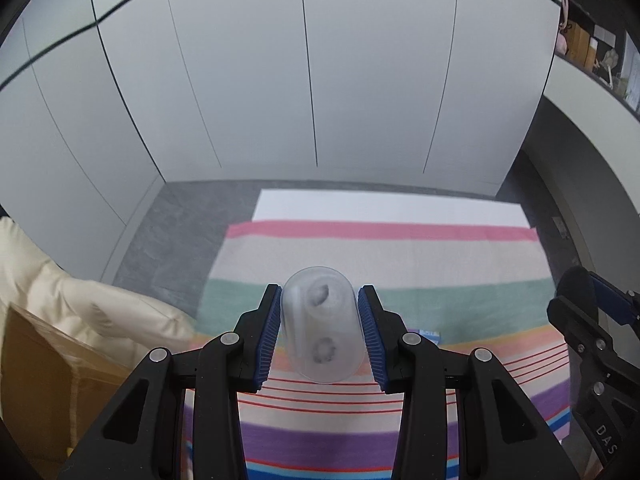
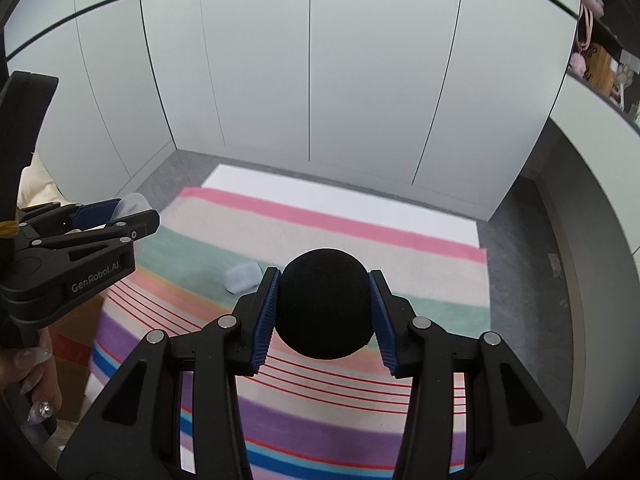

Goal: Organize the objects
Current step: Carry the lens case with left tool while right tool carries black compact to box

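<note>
A: What did the room look like?

B: Pale cupboard doors (image 1: 312,80) rose behind a grey floor (image 1: 180,232), with a striped cloth (image 1: 400,256) spread over a white sheet (image 1: 380,206).

A: And the grippers?

B: The left gripper (image 1: 320,328) was clamped on a clear plastic case (image 1: 320,332), held above the cloth. The right gripper (image 2: 325,312) squeezed a black foam ball (image 2: 324,304). A small pale object (image 2: 242,276) lay on the green stripe.

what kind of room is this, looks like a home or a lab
Most likely a room in a home, though I can't be sure. A striped cloth covers a surface set against plain white cabinet panels, a cream cushion lies at the left, and shelves at the right hold pink plush items and boxes.
</note>
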Available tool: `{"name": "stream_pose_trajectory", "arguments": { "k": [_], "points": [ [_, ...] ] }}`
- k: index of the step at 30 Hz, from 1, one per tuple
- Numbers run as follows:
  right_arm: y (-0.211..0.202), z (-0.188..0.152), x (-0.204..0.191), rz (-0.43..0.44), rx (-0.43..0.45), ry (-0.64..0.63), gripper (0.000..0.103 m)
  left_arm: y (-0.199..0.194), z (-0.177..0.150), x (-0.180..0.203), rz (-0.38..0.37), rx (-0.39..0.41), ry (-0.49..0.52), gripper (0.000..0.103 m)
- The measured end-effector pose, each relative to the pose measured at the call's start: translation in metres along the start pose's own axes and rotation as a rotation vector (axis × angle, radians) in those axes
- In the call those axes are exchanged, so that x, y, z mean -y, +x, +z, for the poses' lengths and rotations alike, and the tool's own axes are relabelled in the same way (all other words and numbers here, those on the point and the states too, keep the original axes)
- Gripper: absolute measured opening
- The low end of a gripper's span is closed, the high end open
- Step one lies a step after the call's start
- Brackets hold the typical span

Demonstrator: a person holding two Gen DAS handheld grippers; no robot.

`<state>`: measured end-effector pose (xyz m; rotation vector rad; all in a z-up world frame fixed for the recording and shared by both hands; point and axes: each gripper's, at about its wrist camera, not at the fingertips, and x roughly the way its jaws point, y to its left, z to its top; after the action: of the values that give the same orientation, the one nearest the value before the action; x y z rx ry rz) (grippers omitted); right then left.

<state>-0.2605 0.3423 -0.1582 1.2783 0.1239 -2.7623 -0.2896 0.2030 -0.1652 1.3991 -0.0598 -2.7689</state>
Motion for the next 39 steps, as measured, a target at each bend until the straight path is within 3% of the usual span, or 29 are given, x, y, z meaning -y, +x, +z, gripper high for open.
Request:
{"name": "stream_pose_trajectory", "arguments": {
  "k": [13,17,29,39],
  "points": [
    [-0.097,0.054,-0.021,-0.004,0.107,0.021,0.045,-0.099,0.037,-0.018,-0.033,0.120,0.019,0.040],
    [-0.112,0.058,-0.026,-0.008,0.119,0.023,0.045,-0.110,0.038,-0.020,-0.041,0.111,0.013,0.040],
    [-0.141,0.042,-0.023,-0.024,0.108,0.038,0.045,-0.143,0.024,-0.022,-0.046,0.118,0.037,0.040],
    [-0.179,-0.009,-0.029,-0.001,0.114,0.034,0.045,-0.182,-0.019,-0.023,-0.092,0.116,0.082,0.040]
  ]
}}
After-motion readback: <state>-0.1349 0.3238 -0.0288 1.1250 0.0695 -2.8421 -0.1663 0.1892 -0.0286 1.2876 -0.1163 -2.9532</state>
